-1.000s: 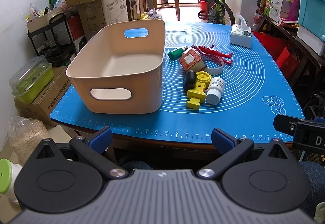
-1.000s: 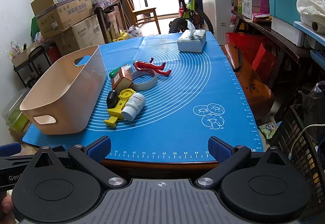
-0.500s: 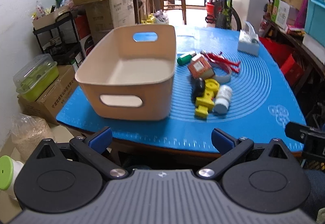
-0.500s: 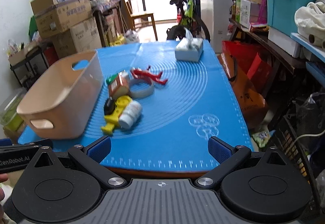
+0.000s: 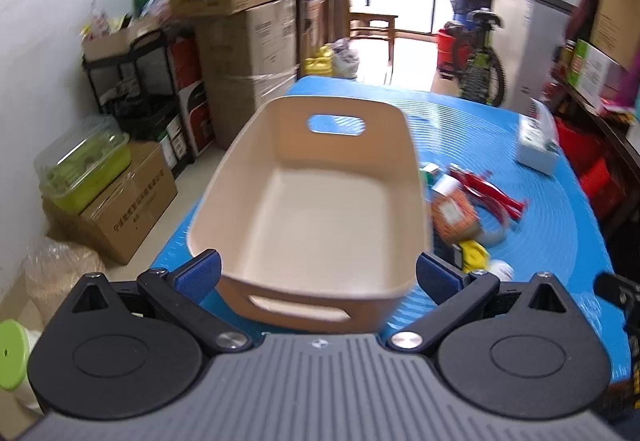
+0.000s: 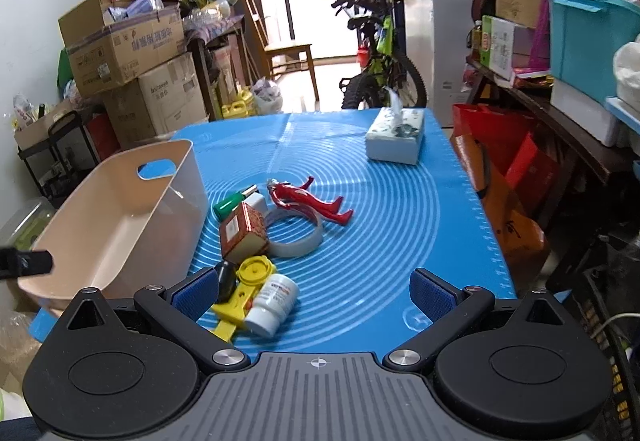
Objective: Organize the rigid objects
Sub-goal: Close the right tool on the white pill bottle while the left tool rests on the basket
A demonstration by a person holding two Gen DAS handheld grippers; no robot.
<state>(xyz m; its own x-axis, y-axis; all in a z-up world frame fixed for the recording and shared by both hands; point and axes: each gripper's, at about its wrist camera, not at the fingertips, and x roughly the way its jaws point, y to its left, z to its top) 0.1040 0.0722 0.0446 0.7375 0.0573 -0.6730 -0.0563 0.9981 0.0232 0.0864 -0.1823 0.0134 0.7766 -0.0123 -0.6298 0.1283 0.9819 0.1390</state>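
Both tools have pushed in over the table since a second ago, the left tool (image 5: 318, 277) closing on the beige plastic bin with cut-out handles (image 5: 316, 201), the right tool (image 6: 314, 291) dropping toward the clutter. Both are released, jaws spread wide and gripping nothing. On the blue silicone mat (image 6: 400, 225), at the right tool's eleven o'clock, lie the white pill bottle (image 6: 274, 303), yellow plastic toy (image 6: 244, 291) and small black piece (image 6: 226, 277); beyond them the reddish-brown carton (image 6: 243, 233), grey tape ring (image 6: 296, 237), red action figure (image 6: 310, 199) and green-capped marker (image 6: 232, 203). The bin is empty. Best play, I'd say: straddle the bottle across its barrel, square up, then squeeze.
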